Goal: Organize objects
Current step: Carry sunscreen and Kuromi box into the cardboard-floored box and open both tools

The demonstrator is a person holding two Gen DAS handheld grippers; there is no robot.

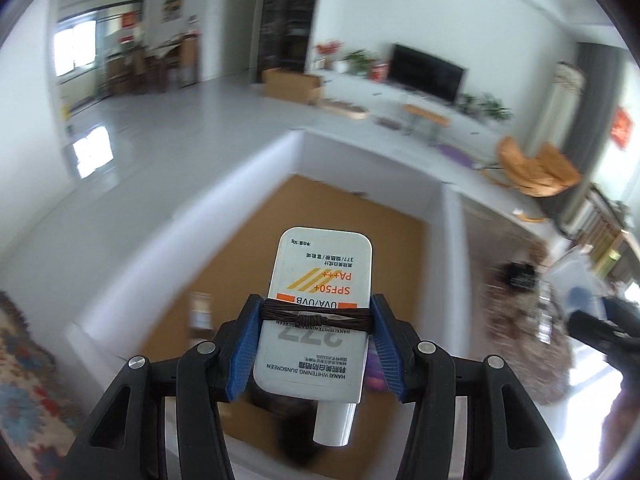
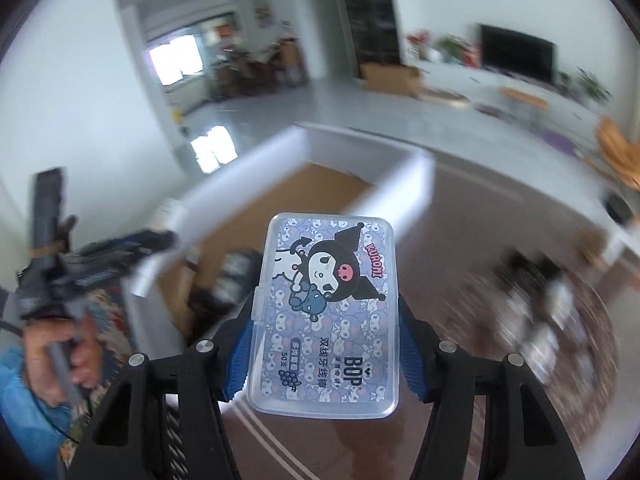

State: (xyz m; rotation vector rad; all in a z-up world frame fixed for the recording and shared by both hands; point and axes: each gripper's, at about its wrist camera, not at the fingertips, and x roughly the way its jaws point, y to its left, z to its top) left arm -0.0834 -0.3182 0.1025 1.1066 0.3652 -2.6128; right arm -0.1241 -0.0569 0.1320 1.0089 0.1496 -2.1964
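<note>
Glossy floor — flat rectangular sunscreen bottle (image 1: 320, 312), clamped.

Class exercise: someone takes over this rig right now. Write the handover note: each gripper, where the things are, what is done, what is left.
Left gripper: shut on the sunscreen bottle, cap toward the camera, held above the white-walled box.
Right gripper: shut on the floss pick case, also in the air near that box.
Done: both items picked up.
Left: neither is set down yet; probably place them in the box. Other items remain blurred on the patterned mat.
</note>
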